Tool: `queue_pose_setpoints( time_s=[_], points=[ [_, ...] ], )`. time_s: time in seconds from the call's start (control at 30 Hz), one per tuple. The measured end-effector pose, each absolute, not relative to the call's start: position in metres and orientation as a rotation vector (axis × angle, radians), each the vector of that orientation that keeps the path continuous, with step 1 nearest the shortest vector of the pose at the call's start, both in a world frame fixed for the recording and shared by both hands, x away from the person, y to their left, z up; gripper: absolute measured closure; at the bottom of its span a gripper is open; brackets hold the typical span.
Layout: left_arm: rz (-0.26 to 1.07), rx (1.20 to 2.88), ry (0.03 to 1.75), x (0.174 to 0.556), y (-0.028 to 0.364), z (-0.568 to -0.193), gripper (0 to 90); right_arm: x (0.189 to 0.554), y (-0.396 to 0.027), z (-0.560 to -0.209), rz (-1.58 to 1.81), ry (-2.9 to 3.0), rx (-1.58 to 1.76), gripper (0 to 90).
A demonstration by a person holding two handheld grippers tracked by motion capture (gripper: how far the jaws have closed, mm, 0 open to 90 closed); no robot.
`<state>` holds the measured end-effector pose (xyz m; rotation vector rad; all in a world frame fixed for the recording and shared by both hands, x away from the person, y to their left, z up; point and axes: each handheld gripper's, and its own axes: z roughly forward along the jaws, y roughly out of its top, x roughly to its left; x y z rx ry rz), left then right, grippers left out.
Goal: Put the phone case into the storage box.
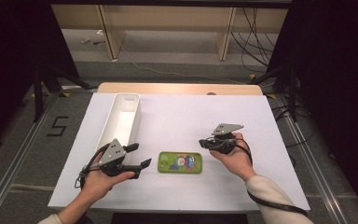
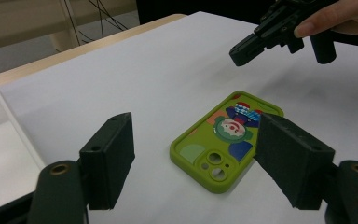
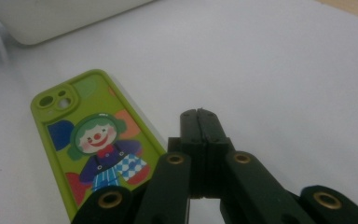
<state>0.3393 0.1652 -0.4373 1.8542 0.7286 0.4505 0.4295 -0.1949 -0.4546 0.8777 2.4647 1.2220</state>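
Now we hold our left gripper (image 2: 193, 161) spread above the phone case (image 2: 226, 140), our right gripper (image 3: 200, 116) pressed together beside it

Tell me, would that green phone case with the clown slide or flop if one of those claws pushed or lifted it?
The phone case lies flat on the smooth white table, so a push would probably slide it, not tip it. Its rim looks low, likely hard to pinch. It looks rubbery and may bend slightly.

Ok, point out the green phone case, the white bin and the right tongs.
green phone case (image 1: 180, 162), high view, its printed back.
white bin (image 1: 108, 126), high view, left wall.
right tongs (image 3: 200, 122), right gripper view, closed tips.
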Motion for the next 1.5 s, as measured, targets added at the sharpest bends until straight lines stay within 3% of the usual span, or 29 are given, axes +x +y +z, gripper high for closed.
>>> queue_pose_setpoints(
  time_s=[0.4, 1.03, 1.5],
  points=[
    [0.442, 1.852, 0.736, 0.339, 0.166, -0.438, 28.3, 0.446, -0.171, -0.472, 1.106, 2.572, 0.879, 90.0],
    [0.446, 1.856, 0.744, 0.340, 0.167, -0.438, 26.4, 0.449, -0.171, -0.482, 1.056, 2.631, 0.877, 90.0],
    [0.461, 1.848, 0.732, 0.339, 0.167, -0.436, 10.0, 0.446, -0.172, -0.482, 1.025, 2.673, 0.870, 90.0]
  ],
)
